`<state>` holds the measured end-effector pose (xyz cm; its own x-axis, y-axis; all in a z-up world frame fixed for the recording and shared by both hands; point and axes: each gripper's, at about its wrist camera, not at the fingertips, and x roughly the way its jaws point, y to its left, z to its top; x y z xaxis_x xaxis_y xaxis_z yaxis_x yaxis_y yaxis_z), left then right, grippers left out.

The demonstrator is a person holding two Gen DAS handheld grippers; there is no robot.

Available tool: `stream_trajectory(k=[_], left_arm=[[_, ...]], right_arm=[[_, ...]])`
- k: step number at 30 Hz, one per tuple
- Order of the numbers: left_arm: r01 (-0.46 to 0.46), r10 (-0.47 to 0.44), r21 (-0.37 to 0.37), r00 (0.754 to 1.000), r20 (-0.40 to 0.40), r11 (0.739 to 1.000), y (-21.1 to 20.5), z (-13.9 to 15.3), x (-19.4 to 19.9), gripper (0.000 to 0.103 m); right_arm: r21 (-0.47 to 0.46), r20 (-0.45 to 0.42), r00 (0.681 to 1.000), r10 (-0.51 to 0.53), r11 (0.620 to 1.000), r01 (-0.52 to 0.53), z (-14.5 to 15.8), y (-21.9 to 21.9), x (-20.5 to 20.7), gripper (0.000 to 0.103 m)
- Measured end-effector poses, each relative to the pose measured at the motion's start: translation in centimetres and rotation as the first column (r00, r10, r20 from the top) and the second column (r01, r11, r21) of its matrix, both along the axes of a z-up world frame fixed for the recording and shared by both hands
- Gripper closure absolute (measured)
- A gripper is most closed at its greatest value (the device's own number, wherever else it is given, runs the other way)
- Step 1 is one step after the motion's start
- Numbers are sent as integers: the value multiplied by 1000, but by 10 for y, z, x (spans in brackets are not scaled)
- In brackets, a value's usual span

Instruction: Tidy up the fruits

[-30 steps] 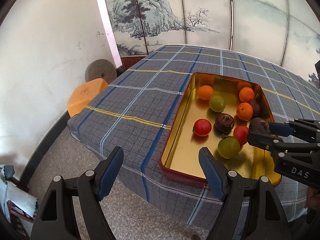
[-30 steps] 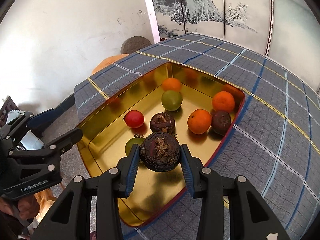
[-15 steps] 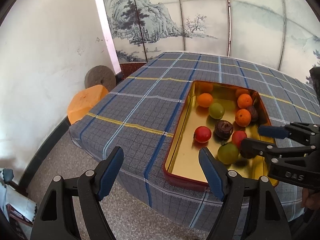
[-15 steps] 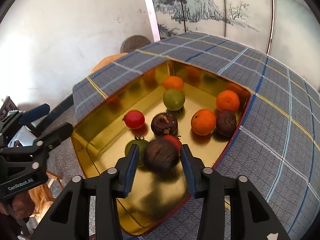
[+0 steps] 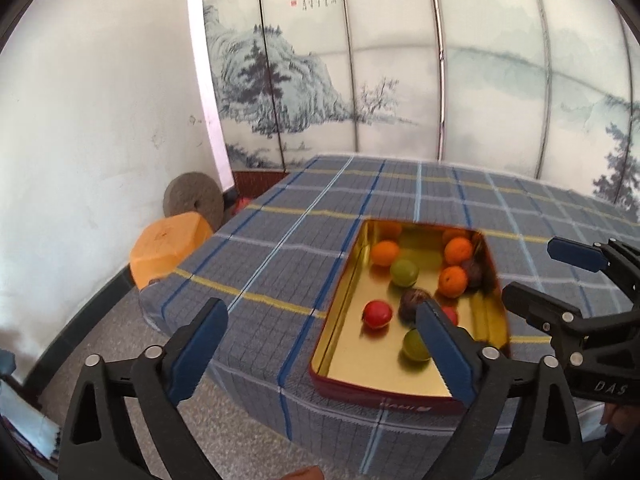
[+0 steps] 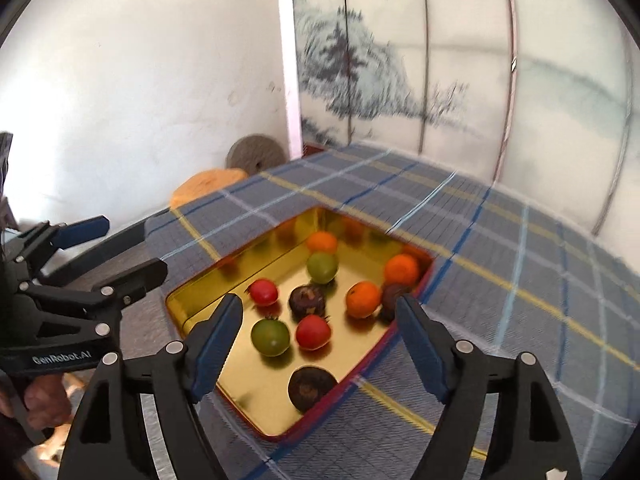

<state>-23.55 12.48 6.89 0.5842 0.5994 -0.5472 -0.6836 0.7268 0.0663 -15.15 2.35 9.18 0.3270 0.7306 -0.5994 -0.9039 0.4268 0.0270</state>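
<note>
A gold tin tray with a red rim (image 6: 224, 380) (image 5: 340, 292) sits on the plaid tablecloth and holds several fruits: oranges (image 6: 363, 299), red tomatoes (image 6: 313, 332), green tomatoes (image 6: 270, 336) and dark brown fruits. One dark brown fruit (image 6: 312, 388) lies in the tray near its front edge. My right gripper (image 6: 320, 348) is open and empty, raised above and behind the tray; it also shows in the left wrist view (image 5: 548, 272). My left gripper (image 5: 320, 352) is open and empty, off the table's near-left corner; it also shows in the right wrist view (image 6: 116, 248).
The table with the blue-grey plaid cloth (image 5: 304, 216) stands before a painted folding screen (image 5: 400, 60). An orange stool (image 5: 168, 246) and a round millstone (image 5: 194, 204) sit by the white wall at the left. Grey floor lies below.
My right gripper opened and let the dark brown fruit drop into the tray, then pulled up and back. My left gripper also drew back and tilted upward from the table.
</note>
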Motion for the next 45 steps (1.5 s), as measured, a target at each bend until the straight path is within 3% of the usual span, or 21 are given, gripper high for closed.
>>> stream_trajectory(k=[6,10,22,45], left_arm=[[4,-2,-34,999,50,999,0,16,-7,1],[-3,2,7,998,59,1000,-7,27,-9,1],[35,-39,46,995,88,998,-25,44,-12,0],[54,-58,61,996,69,997,-37,41,-6,0]], right_arm=[[53,87,996,-22,998,18,19,-20,-12,21],[66,114,993,-34,997,27,26,-30,-16,21],[94,117,991,-62,994,51,35,-47,-16,21],[91,110,992,-65,994,55,35,-57,-16,21]])
